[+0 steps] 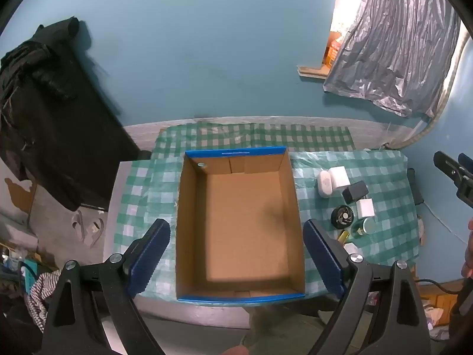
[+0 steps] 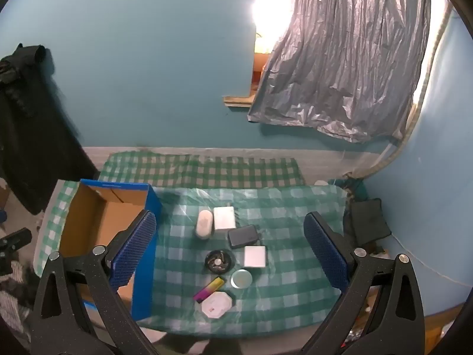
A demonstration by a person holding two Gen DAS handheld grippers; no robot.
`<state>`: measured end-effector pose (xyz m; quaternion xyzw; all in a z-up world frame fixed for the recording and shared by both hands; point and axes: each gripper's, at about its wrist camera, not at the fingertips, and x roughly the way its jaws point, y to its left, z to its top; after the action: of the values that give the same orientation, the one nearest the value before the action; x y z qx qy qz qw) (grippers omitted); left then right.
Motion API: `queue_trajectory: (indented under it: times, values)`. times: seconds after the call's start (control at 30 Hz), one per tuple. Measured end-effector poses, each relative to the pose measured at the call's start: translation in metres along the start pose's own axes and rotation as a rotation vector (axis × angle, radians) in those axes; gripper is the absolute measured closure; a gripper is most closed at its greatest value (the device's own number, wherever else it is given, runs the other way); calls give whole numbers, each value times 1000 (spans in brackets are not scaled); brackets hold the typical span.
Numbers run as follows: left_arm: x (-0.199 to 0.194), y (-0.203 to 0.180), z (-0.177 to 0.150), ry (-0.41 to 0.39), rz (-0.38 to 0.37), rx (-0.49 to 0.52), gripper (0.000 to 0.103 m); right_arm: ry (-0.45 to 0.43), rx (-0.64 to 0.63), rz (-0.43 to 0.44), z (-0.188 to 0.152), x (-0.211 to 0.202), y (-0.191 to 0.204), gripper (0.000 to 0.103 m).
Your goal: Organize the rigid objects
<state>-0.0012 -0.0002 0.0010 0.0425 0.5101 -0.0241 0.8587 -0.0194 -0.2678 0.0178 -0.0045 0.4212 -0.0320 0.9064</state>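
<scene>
An open cardboard box with blue rims [image 1: 239, 297] stands on a green checked cloth [image 1: 136, 195]; its floor is bare. My left gripper [image 1: 236, 250] hangs open above its near half. In the right wrist view the box [image 2: 146, 207] is at left and several small objects lie right of it: a white oval case [image 2: 204, 224], a white block [image 2: 224, 218], a black case [image 2: 243, 236], a white square box [image 2: 254, 256], a black round dish [image 2: 219, 261], a glass lid [image 2: 241, 278], a pink-yellow lighter [image 2: 208, 289] and a white octagonal piece [image 2: 216, 305]. My right gripper [image 2: 230, 250] is open above them.
The table stands against a teal wall [image 1: 207, 44]. Dark clothing [image 1: 44, 112] hangs at left. A grey plastic sheet [image 2: 340, 59] covers a bright window at right. A dark cloth [image 2: 368, 222] lies past the table's right edge. The right gripper shows at the left wrist view's right edge [image 1: 455, 177].
</scene>
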Motion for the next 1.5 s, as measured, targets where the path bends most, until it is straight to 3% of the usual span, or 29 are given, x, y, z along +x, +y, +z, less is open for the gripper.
queue_trajectory:
  times: [0.57,0.63,1.5]
  values:
    - [-2,0,-1,1,-5,-10,11,15,19,3,0,5,19,3]
    - [-3,0,-1,1,-4,-13,11,12,14,24,-2,1,-1,3]
    - [0,-1,-2,16,-8,-9,11,30,11,22,-3,4,-2,3]
